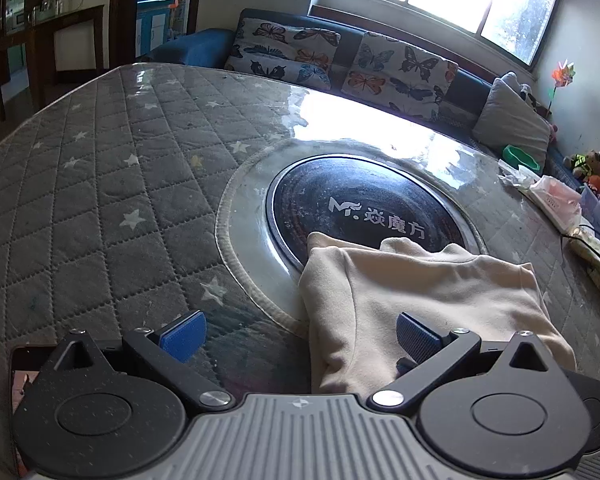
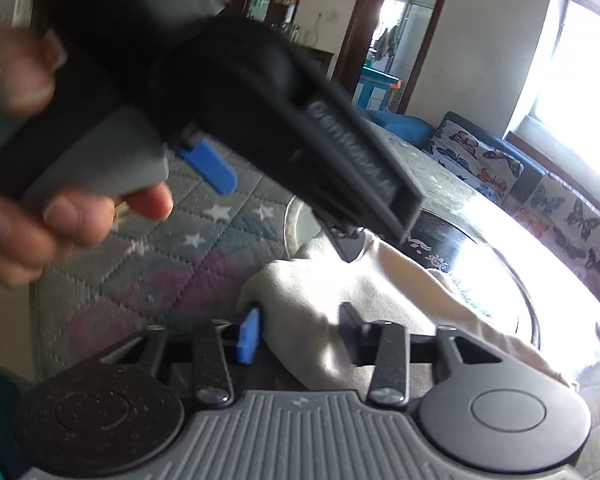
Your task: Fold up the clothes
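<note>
Table: round, under a grey quilted star-print cover [image 1: 112,184] with a black cooktop disc [image 1: 364,208] set in its middle.
Garment: cream cloth [image 1: 428,304] — lying half over the disc's near edge.
Left gripper [image 1: 300,336]: jaws spread wide, gripping nothing, one blue pad over the cloth.
Right gripper [image 2: 300,332]: jaws narrowed around a raised fold of the cloth — firm pinch unclear.

Round bench [image 1: 100,184] under grey quilted star-print cover, black circular glass hob [image 1: 364,208] set in middle. Cream folded garment [image 1: 428,292] overlapping hob's near edge; plastic packets [image 1: 548,196] at far right rim.
</note>
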A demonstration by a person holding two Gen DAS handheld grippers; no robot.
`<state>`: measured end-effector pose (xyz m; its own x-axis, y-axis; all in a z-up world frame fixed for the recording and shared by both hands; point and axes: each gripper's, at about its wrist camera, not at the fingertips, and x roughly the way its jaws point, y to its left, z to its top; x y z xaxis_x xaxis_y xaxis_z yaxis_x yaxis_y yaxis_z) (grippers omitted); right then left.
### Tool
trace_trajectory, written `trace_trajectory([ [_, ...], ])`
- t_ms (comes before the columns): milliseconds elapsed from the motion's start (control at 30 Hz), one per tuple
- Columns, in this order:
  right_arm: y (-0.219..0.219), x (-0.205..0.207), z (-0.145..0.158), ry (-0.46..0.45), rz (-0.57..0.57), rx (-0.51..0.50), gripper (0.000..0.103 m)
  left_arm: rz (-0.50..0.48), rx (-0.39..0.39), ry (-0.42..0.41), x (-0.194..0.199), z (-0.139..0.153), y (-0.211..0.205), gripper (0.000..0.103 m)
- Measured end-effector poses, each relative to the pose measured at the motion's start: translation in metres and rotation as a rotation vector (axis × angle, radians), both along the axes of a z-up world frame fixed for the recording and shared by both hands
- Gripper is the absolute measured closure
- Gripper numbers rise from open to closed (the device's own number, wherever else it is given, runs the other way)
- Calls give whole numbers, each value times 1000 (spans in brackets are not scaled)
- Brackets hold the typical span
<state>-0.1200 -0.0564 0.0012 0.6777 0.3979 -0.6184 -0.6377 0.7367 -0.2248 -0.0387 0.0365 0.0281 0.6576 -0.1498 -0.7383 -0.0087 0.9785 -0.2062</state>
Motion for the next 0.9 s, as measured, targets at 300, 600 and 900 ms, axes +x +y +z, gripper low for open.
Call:
trace_trajectory([
  [300, -30, 12, 16, 112, -85, 239, 86, 49, -117, 58, 7, -3, 5, 0],
  [600, -79, 24, 25, 152, -139, 394, 89, 65, -357, 172, 22, -15, 11, 0],
  [900, -89, 33, 25, 152, -143, 452, 90, 58, -491, 223, 35, -29, 10, 9],
])
